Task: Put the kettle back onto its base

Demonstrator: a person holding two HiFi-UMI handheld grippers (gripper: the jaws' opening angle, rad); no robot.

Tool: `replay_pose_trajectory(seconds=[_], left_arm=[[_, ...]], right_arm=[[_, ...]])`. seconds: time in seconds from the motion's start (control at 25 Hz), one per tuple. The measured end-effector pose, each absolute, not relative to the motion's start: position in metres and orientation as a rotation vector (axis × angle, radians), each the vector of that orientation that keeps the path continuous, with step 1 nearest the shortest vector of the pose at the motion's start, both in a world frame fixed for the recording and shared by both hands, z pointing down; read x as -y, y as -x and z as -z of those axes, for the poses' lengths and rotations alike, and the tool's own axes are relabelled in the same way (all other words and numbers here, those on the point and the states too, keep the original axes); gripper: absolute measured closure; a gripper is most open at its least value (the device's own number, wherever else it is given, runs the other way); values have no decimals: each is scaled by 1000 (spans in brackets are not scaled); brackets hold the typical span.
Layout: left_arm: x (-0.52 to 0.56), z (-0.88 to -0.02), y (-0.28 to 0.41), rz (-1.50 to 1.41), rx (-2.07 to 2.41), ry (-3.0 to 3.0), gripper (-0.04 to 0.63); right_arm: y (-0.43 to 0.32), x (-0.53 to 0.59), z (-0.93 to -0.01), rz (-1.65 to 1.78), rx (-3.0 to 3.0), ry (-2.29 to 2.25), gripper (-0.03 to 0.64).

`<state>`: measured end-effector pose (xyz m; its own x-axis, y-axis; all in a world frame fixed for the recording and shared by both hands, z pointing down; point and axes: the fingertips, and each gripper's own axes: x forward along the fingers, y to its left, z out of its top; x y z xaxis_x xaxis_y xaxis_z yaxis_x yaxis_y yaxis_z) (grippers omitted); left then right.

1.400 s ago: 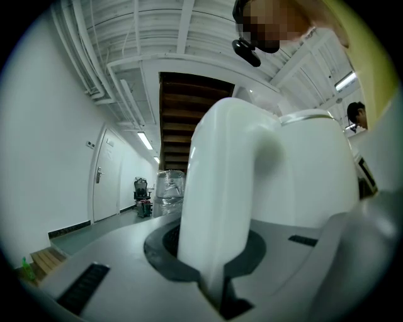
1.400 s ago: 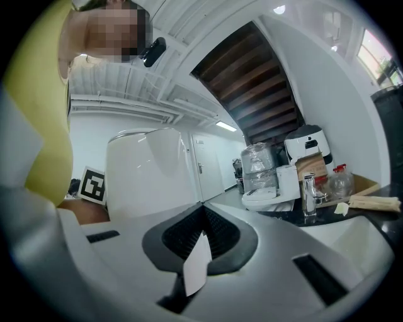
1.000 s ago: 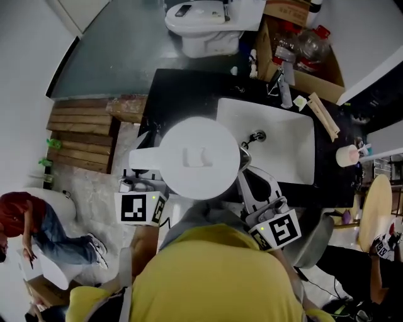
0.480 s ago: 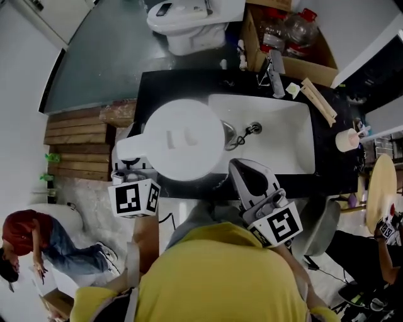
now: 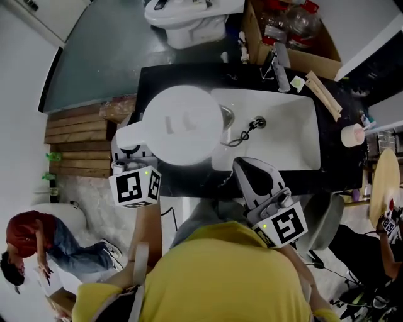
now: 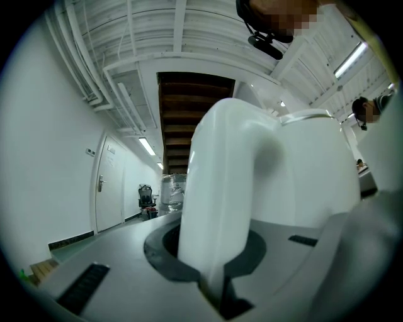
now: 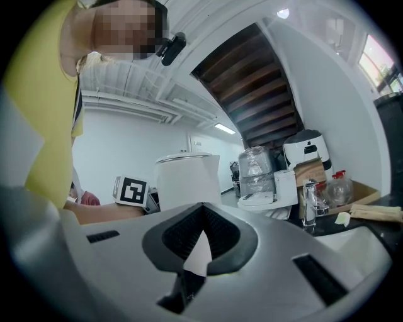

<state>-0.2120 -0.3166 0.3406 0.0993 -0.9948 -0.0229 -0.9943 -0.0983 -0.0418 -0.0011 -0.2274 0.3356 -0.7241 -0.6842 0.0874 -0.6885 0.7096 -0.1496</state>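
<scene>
The white kettle (image 5: 182, 124) is seen from above, hanging over the left end of the black counter (image 5: 157, 78). My left gripper (image 5: 130, 151) is shut on its handle (image 6: 220, 207), which fills the left gripper view between the jaws (image 6: 214, 277). A round metal-rimmed part (image 5: 228, 117) that looks like the base peeks out at the kettle's right edge, with a cord (image 5: 244, 133) curling over the sink; most of it is hidden. My right gripper (image 5: 247, 168) hangs in front of the counter, shut and empty (image 7: 200, 217). The kettle (image 7: 187, 179) also shows in the right gripper view.
A white sink (image 5: 277, 135) fills the counter's middle, with a faucet (image 5: 281, 58) behind it. A cardboard box with bottles (image 5: 289, 28), wood strips (image 5: 324, 95) and a cup (image 5: 352, 134) lie to the right. A toilet (image 5: 189, 19) stands behind, wooden planks (image 5: 79, 141) and a person (image 5: 31, 242) are left.
The kettle and my left gripper have moved left, from over the sink's left edge to the counter's left end. The right gripper has stayed where it was.
</scene>
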Motion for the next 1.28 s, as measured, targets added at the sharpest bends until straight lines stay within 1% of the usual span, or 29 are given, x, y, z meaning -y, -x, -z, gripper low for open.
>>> replay_pose_trajectory(seconds=[0.36,0.72,1.28], left_arm=[[333,-355,222,24,-2094,2292,560],[345,-372,216,40,-2075,2321,560],[354,-374,215,23,-2062,2323,560]], right_arm=[[2,229,-346,-303,2848,-1174,609],[-1,230,-354,-318,2818,-1197,609],[-2,234,-361,-351,2791,-1209,609]])
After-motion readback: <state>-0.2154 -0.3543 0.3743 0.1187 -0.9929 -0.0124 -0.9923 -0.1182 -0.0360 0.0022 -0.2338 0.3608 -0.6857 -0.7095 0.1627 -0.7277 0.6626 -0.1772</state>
